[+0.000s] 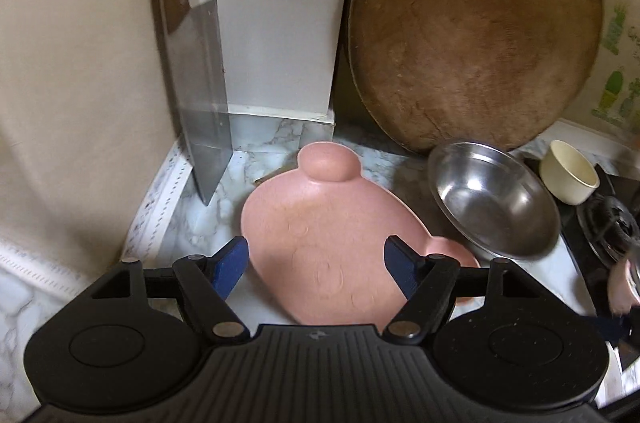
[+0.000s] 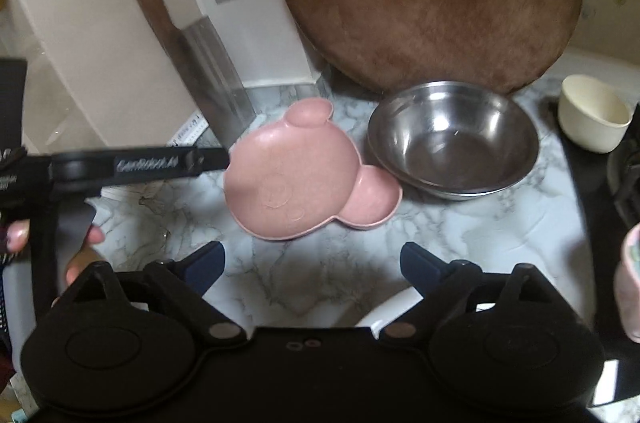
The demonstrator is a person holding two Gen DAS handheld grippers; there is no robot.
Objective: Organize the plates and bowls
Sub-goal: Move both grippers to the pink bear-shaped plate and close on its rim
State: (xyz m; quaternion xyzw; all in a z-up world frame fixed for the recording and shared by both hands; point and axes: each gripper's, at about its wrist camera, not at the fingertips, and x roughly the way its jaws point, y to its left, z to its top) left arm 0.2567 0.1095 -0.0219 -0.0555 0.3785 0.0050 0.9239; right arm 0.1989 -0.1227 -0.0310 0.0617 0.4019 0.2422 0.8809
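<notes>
A pink bear-shaped plate (image 1: 320, 235) lies flat on the marble counter; it also shows in the right wrist view (image 2: 292, 179). A steel bowl (image 1: 492, 199) stands to its right, also in the right wrist view (image 2: 452, 139), its rim touching the plate's ear. A cream cup (image 1: 568, 171) sits further right, seen too in the right wrist view (image 2: 592, 113). My left gripper (image 1: 316, 263) is open, its blue fingertips over the plate's near part. In the right wrist view it reaches in from the left, tip at the plate's left rim. My right gripper (image 2: 312, 263) is open and empty, just short of the plate.
A large round wooden board (image 1: 476, 35) leans on the back wall. A cleaver (image 1: 204, 95) stands against a white box at the left. A gas stove (image 1: 604, 219) lies at the right. A white rim (image 2: 392, 307) shows under my right gripper.
</notes>
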